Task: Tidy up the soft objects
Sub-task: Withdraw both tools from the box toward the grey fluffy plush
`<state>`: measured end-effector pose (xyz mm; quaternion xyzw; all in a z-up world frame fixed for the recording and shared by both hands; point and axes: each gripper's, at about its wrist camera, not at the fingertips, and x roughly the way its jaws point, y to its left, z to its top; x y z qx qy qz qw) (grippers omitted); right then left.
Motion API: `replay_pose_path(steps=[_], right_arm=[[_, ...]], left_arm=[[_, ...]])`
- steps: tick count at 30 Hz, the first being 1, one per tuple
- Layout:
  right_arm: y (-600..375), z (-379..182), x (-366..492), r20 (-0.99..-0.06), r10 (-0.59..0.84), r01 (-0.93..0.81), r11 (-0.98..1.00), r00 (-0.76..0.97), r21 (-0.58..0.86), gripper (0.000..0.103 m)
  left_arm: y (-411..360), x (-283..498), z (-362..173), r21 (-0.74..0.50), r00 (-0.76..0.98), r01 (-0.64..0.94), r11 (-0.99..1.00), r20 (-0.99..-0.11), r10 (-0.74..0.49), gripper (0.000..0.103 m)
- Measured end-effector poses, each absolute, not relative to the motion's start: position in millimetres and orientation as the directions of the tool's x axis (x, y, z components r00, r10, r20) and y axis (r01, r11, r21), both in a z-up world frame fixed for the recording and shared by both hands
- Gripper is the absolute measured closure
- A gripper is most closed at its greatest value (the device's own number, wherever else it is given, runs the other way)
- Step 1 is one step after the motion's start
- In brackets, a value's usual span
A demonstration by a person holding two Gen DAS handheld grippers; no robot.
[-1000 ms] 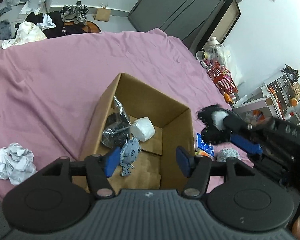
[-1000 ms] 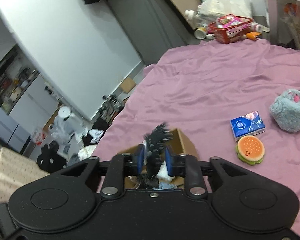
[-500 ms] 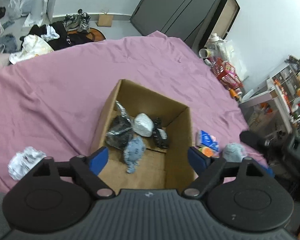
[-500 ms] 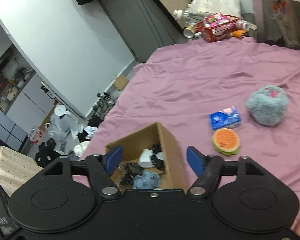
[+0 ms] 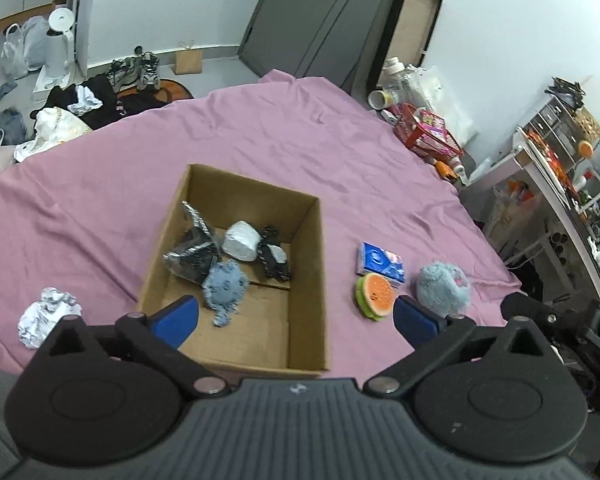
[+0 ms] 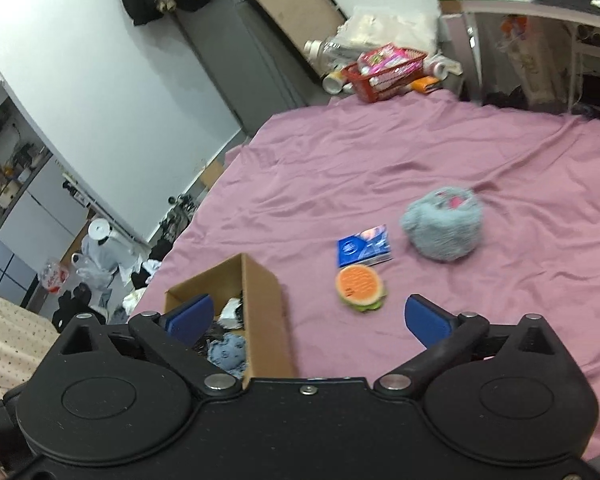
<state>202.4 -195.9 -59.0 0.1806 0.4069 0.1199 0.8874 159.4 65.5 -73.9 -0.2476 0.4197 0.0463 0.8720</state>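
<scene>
An open cardboard box [image 5: 308,280] [image 6: 266,304] sits on the pink bedsheet. Inside lie a blue plush [image 5: 225,289], a white bundle [image 5: 241,241], a black-and-white fuzzy toy [image 5: 274,258] and a dark crinkled bag [image 5: 190,256]. Right of the box rest a burger plush [image 5: 374,295] [image 6: 360,288], a blue tissue pack [image 5: 380,262] [image 6: 364,246] and a grey fluffy pouch [image 5: 443,288] [image 6: 442,224]. My left gripper [image 5: 296,316] hangs open above the box's near edge. My right gripper [image 6: 308,320] is open and empty, near the box's right wall and the burger.
A crumpled white paper ball [image 5: 46,320] lies left of the box. A red basket [image 6: 384,70] with bottles stands past the bed's far edge, a shelf unit [image 5: 560,168] at the right. Clothes and bags litter the floor [image 5: 60,100] beyond the bed.
The right gripper opened and let the black-and-white fuzzy toy drop into the box, then drew back to the right. The left gripper opened wider and pulled up and back.
</scene>
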Motion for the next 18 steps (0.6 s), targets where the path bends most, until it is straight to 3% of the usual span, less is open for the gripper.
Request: replay_pose_path(steps=[9, 18], right_arm=[[-255, -74, 196, -0.672, 0.323, 0.004, 0.900, 0.667, 0.436, 0.000], [-295, -97, 198, -0.607, 0.270, 0.080, 0.870, 0.747, 0.486, 0.004]], left_arm=[[21, 163, -62, -0.350, 0.630, -0.270, 0.897, -0.769, -0.111, 0.001], [-17, 175, -68, -0.333, 0.643, -0.243, 0.911, -0.758, -0.106, 0.002]])
